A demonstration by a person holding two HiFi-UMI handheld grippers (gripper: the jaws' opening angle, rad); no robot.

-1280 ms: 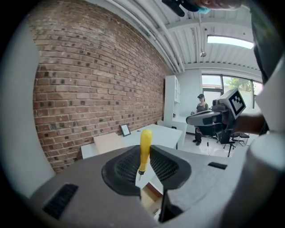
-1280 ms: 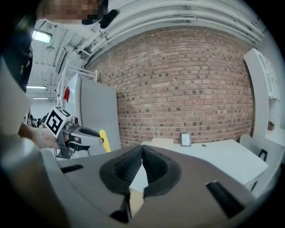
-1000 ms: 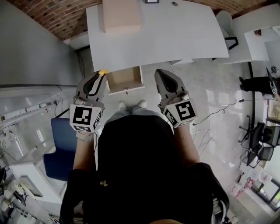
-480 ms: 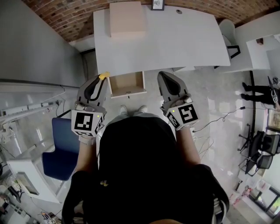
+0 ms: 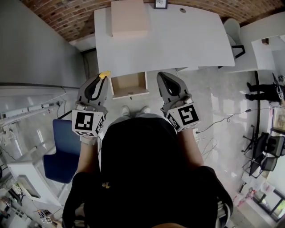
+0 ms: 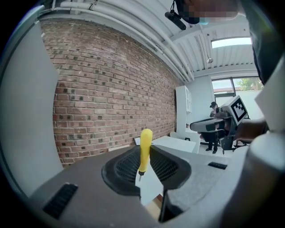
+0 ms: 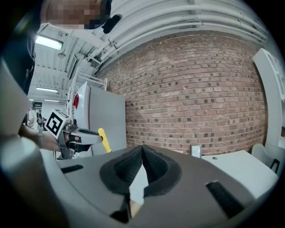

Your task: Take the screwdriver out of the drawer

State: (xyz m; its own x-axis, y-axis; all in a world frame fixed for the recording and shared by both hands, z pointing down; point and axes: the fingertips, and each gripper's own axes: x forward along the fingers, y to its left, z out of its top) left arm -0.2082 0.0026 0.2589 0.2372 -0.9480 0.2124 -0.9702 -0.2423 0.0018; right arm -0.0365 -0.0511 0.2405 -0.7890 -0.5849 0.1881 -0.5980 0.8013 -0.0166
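Two grippers hang side by side just short of the worktop's near edge, and we sweep across from the left. Far left, a grey wall panel (image 5: 31, 49) shuts that side off, and a blue chair (image 5: 62, 149) sits below it, close by our left arm, so there is little room there.

Next comes the left gripper (image 5: 99, 81), clenched on the screwdriver (image 6: 145, 149). Its yellow handle stands up out of the pads and a thin metal shaft pokes down below them. The screwdriver is out of the drawer, held in the air just off the drawer's left corner, right at the worktop's edge.

Between our two grippers the drawer (image 5: 129, 83) stands pulled out from under the worktop, with our shoes (image 5: 133, 108) on the floor just below its front.

Behind it the white worktop (image 5: 178, 40) spreads wide, with plenty of bare surface. A cardboard box (image 5: 129, 18) sits at its back left against the brick wall (image 5: 67, 18), and a small framed thing (image 5: 160, 3) stands at the back edge.

Then the right gripper (image 5: 162, 78), level with the drawer's right side. Its jaws are pressed together with nothing between them.

Further right the pale floor (image 5: 209, 89) opens up. A cable (image 5: 222, 115) trails across it, and a person (image 5: 262, 90) stands well apart at the far edge.
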